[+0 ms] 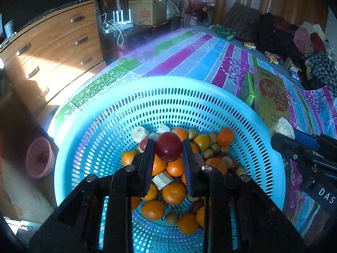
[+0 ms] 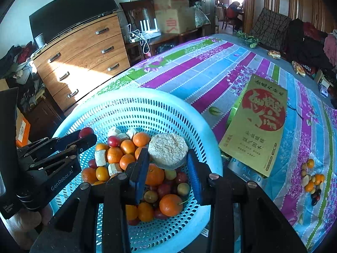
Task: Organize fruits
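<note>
Left claw point(image 1: 168, 147) grips a round red fruit point(image 1: 168, 149); right claw point(image 2: 167, 158) grips a seemingly flat-faced pale cake point(image 2: 167, 150).

My basket point(image 2: 206, 126) sits at the bed's point(image 2: 200, 71) near edge, full of mixed fruit, with the flat box point(image 2: 257, 126) lying just beside it on the right. Further right on the bed, a small fruit pile point(image 2: 312, 179) lies apart; a dresser point(image 2: 84, 59) stands beyond the bed's left edge.
</note>
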{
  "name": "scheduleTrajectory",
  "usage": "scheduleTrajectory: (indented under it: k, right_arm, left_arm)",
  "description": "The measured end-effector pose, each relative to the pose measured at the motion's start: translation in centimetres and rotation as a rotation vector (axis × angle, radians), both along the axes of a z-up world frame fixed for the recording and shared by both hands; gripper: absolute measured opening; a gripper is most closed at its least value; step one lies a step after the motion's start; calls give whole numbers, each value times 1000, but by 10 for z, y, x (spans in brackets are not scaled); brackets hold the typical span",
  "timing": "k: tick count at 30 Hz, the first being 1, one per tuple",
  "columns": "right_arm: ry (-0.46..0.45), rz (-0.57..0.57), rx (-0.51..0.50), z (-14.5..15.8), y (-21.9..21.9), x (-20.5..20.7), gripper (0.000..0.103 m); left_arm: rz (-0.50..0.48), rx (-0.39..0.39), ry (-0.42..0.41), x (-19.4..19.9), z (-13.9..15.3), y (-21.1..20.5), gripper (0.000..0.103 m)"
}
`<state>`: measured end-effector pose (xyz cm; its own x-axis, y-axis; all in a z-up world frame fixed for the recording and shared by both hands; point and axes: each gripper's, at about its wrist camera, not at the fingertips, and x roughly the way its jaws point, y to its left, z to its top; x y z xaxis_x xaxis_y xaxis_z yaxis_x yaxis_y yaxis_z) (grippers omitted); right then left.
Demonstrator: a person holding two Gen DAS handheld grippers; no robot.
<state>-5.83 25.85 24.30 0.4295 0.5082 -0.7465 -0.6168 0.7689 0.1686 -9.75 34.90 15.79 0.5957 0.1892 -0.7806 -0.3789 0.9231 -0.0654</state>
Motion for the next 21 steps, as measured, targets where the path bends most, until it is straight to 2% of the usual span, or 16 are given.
scheduleTrajectory:
  k: [2, 3, 5, 6, 7, 9, 12, 14, 16, 19, 21]
  right_arm:
    - [6, -7, 7, -2, 1, -1, 42]
    - [7, -9, 12, -3, 0, -1, 52]
    - [3, -11, 24, 0, -2, -1, 62]
    - [-3, -11, 29, 3, -3, -2, 68]
    - [-5, -9, 34, 5, -3, -2, 69]
    - [-18, -11, 46, 11, -8, -6, 69]
    - [-37, -26, 75, 21, -23, -11, 69]
    - [-61, -41, 92, 27, -39, -16, 69]
    - [-94, -79, 92, 32, -65, -24, 69]
    - [-137, -145, 69, 32, -109, -35, 69]
    - [-162, -218, 31, 26, -151, -44, 70]
  left_arm:
    - [1, -1, 12, -1, -2, 2, 26]
    - [3, 1, 17, 0, -2, 3, 27]
    - [10, 4, 27, 2, -2, 5, 29]
    - [15, 8, 29, 1, -1, 5, 39]
    - [26, 17, 24, 1, 1, 5, 54]
    - [43, 38, 7, -1, 6, 2, 69]
    - [46, 71, -10, 1, 16, -7, 78]
    - [51, 113, -59, 0, 29, -19, 84]
    - [63, 193, -138, -2, 50, -38, 103]
    - [78, 354, -328, -11, 90, -88, 103]
    - [87, 381, -420, -14, 106, -115, 103]
